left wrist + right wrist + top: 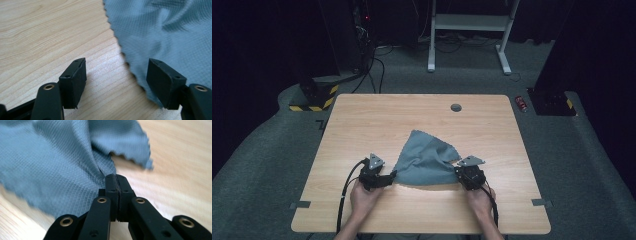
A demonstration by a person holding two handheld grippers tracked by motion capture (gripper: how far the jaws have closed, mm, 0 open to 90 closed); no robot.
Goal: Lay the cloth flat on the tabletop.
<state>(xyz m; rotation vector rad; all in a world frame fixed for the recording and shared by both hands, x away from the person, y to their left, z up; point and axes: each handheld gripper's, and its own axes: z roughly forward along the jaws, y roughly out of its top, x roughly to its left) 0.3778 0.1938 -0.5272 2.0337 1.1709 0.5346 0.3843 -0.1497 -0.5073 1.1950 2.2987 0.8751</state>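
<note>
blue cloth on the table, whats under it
The blue cloth lies crumpled on the wooden table, which shows bare all around it. The right gripper pinches one edge. Whatever might sit beneath its raised folds is covered.

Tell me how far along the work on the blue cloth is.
Early stage. Done: the right claw is shut on one corner of the cloth, pinching the fabric between its jaws. In hand: the left claw is open at the cloth's near left edge, one jaw over the fabric and one over bare table, not yet closed. Left: gripping that side and whatever folding or spreading follows; the cloth lies rumpled.
</note>
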